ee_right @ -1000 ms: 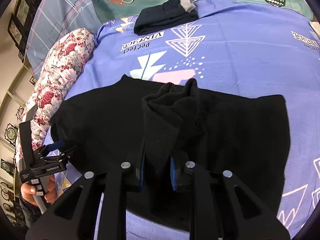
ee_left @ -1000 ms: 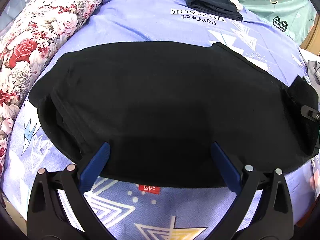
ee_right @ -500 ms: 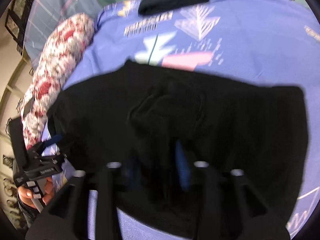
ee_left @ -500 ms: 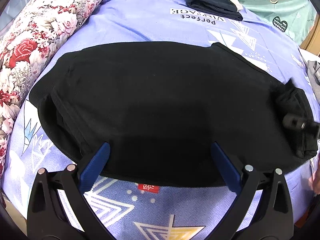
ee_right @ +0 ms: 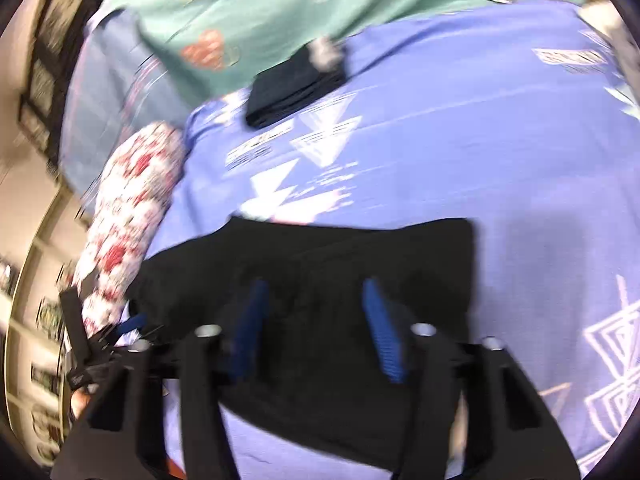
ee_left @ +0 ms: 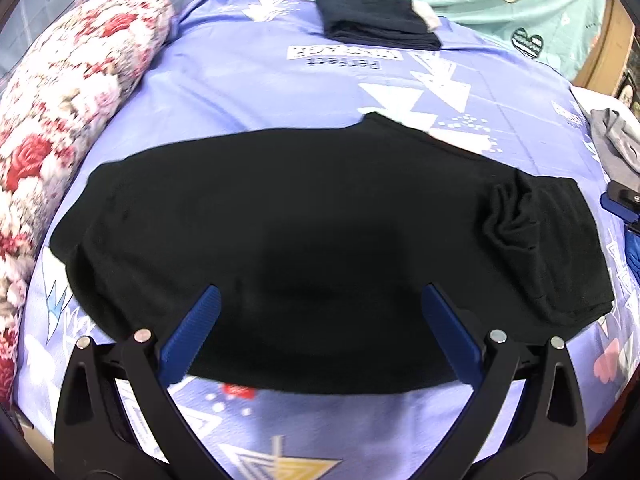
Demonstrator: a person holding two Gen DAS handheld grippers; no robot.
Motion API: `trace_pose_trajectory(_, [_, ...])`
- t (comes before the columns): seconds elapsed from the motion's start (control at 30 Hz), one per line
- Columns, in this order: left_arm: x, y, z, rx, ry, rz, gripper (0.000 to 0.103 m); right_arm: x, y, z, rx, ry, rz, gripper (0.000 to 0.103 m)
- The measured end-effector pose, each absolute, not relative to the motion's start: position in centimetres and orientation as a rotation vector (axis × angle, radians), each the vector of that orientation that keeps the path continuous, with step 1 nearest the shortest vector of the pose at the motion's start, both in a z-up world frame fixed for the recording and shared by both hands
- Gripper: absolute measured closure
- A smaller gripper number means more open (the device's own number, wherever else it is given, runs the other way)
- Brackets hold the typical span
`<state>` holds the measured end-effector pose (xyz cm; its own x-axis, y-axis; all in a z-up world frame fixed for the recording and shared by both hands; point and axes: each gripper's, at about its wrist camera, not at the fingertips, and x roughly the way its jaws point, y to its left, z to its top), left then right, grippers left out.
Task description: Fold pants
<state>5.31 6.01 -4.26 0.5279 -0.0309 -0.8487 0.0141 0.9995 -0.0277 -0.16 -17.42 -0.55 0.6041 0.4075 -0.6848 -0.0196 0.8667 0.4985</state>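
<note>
The black pants [ee_left: 280, 220] lie spread across the purple bedsheet [ee_left: 248, 92], with a rumpled folded-over end [ee_left: 532, 224] at the right. My left gripper [ee_left: 320, 296] is open and empty, its blue fingers over the pants' near edge. My right gripper [ee_right: 316, 288] is open and empty above the pants [ee_right: 320, 352] in the blurred right wrist view. The right gripper's edge [ee_left: 624, 204] shows at the far right of the left wrist view. The left gripper [ee_right: 100, 340] shows at the left in the right wrist view.
A floral bolster pillow [ee_left: 60, 92] lies along the left. A folded dark garment [ee_left: 376, 26] sits at the far side of the bed, before a teal sheet [ee_left: 480, 0]. A grey garment [ee_left: 616, 148] lies at the right edge.
My right gripper has opened and let go of the pants' end, which now lies dropped on the right part of the pants. The right gripper has pulled back. The left gripper rose slightly.
</note>
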Motion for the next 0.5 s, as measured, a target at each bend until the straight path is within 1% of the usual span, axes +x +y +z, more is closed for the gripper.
trace_pose_trajectory(0.03, [5.5, 5.4, -4.1, -0.012, 1.014, -0.037, 0.002, -0.1, -18.3, -0.9, 0.481, 0.901, 0.224, 0.065])
trace_pose_trajectory(0.17, [5.9, 3.5, -3.7, 0.008, 1.008, -0.071, 0.002, 1.6, -19.9, -2.3, 0.451, 0.92, 0.152, 0.072])
trace_pose_trajectory(0.33, [5.9, 1.8, -3.3, 0.02, 1.008, -0.091, 0.002, 4.6, -21.0, -5.8, 0.407, 1.005, 0.078, 0.075])
trace_pose_trajectory(0.5, [6.4, 1.0, -2.8, -0.005, 1.011, -0.11, 0.002, 3.4, -21.1, -4.8, 0.408, 0.972, 0.099, 0.074])
